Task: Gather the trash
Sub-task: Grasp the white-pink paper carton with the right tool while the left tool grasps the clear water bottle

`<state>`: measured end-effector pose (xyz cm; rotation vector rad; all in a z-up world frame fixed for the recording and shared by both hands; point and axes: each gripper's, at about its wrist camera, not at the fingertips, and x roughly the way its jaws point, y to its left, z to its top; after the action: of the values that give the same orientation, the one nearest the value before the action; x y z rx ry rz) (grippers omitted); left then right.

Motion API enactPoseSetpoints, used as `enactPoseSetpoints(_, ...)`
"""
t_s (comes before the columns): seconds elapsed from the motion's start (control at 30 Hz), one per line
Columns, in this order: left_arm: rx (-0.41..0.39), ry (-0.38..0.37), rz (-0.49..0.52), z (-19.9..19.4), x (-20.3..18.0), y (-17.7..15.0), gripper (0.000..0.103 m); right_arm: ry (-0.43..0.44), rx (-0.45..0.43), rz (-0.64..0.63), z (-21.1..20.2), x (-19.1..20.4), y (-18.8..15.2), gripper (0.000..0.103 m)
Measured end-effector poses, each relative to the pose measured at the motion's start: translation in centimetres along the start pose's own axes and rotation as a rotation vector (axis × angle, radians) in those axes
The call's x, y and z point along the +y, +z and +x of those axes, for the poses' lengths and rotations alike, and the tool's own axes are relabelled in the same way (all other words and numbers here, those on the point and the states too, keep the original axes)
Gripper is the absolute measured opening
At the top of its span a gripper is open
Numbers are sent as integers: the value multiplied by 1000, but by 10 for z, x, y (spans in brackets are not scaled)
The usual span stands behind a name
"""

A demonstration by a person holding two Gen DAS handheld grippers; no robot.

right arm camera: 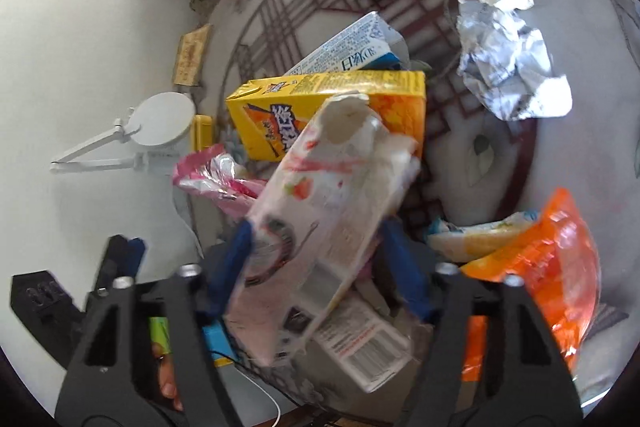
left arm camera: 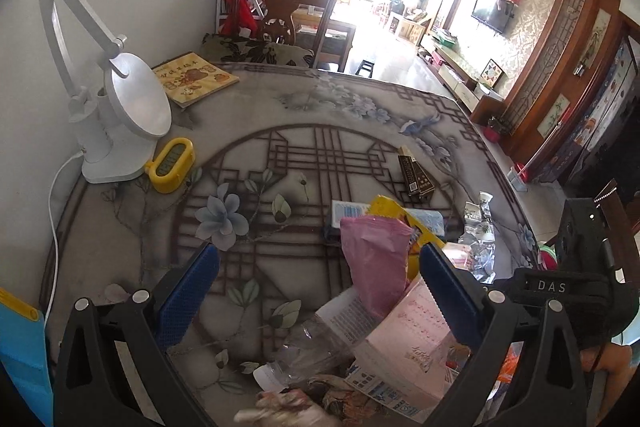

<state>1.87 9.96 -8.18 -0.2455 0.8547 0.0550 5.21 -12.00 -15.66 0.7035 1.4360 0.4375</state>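
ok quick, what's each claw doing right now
left claw: open, nothing gripped, pink wrapper loose between the fingers
right claw: shut on a white carton

white desk lamp (left arm camera: 120, 115), yellow timer (left arm camera: 172, 165), picture book (left arm camera: 196, 78)

Left gripper (left arm camera: 320, 291): blue pads wide apart, pointing steeply down, nothing pinched between them

Right gripper (right arm camera: 320, 259): also tilted down, blue pads pressed on both sides of white carton (right arm camera: 320, 211), carton held between them

Fingertips (right arm camera: 168, 387) visible behind right gripper's frame, lower left
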Motion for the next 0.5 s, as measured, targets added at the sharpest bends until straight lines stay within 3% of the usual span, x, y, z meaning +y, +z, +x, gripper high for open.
enactPoseSetpoints(0.03, 7, -5, -2, 2, -2, 0, 95, 39, -13, -13, -6, 3, 0, 24)
enactPoseSetpoints(0.17, 25, -31, -18, 10, -2, 5, 95, 46, -43, -42, -21, -3, 10, 17)
enactPoseSetpoints(0.33, 83, -61, -42, 31, -6, 10, 95, 56, -116, -67, -50, -8, 9, 16)
enactPoseSetpoints(0.5, 146, -103, -35, 44, -19, 6, 95, -4, -241, -139, -92, -6, 6, 16)
